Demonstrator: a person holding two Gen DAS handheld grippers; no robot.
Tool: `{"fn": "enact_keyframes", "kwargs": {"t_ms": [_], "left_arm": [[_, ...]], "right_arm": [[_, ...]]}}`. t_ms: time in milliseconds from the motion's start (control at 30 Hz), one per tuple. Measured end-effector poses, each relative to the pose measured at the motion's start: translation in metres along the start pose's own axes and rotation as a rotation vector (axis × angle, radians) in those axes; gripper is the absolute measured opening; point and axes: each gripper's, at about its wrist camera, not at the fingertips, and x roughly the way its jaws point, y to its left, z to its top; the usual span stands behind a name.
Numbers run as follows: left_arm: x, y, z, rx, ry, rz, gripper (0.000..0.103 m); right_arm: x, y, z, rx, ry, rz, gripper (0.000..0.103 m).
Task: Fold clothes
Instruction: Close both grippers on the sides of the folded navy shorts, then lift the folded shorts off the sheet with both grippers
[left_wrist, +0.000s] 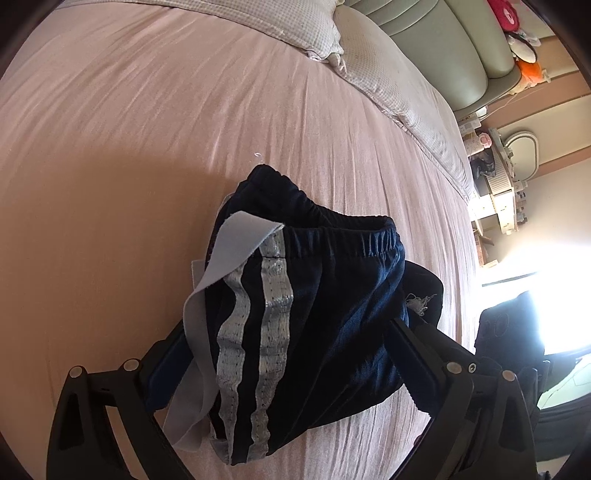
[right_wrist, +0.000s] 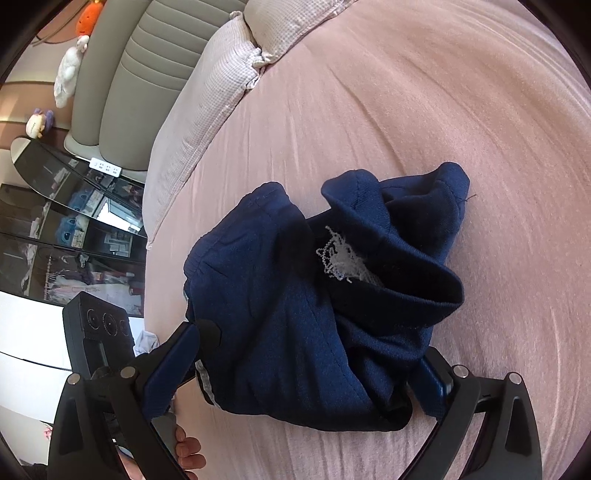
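On the pink bed, both tongs, left and right, are standing wide open around the bunched navy shorts, gripping nothing; flattening them before folding seems wisest.

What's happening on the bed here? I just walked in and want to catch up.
A person is folding navy pants with silver side stripes on the pink bedsheet. The pants lie bunched between the wide fingers of both the left claw and the right claw. The folding looks unfinished.
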Motion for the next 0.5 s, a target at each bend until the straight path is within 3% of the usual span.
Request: {"fn": "enact_keyframes", "kwargs": {"t_ms": [33,67,100,133,167,233,400,500], "left_arm": [[-0.001,0.001,0.0,-0.01,0.003,0.009,0.082],[-0.001,0.004,0.0,-0.025,0.022,0.007,0.056],[0.001,0.007,0.0,-0.043,0.044,0.003,0.042],[0.002,0.01,0.0,-0.06,0.067,-0.002,0.026],[0.002,0.012,-0.001,-0.072,0.068,-0.008,0.025],[0.001,0.014,-0.004,-0.079,0.061,-0.014,0.025],[0.006,0.008,-0.005,-0.104,0.067,-0.048,0.025],[0.007,0.011,-0.004,-0.136,0.075,-0.069,0.025]], "right_arm": [[-0.001,0.0,-0.001,-0.003,-0.006,-0.013,0.098],[-0.002,0.0,-0.001,0.002,-0.012,-0.028,0.09],[-0.005,-0.003,-0.002,0.017,-0.018,-0.042,0.085],[-0.008,-0.008,-0.002,0.041,-0.023,-0.056,0.071],[-0.011,-0.013,-0.002,0.071,-0.026,-0.068,0.054],[-0.015,-0.027,-0.002,0.147,-0.023,-0.072,0.034],[-0.015,-0.032,-0.002,0.176,-0.014,-0.045,0.031],[-0.007,-0.039,-0.004,0.262,0.027,0.085,0.034]]}}
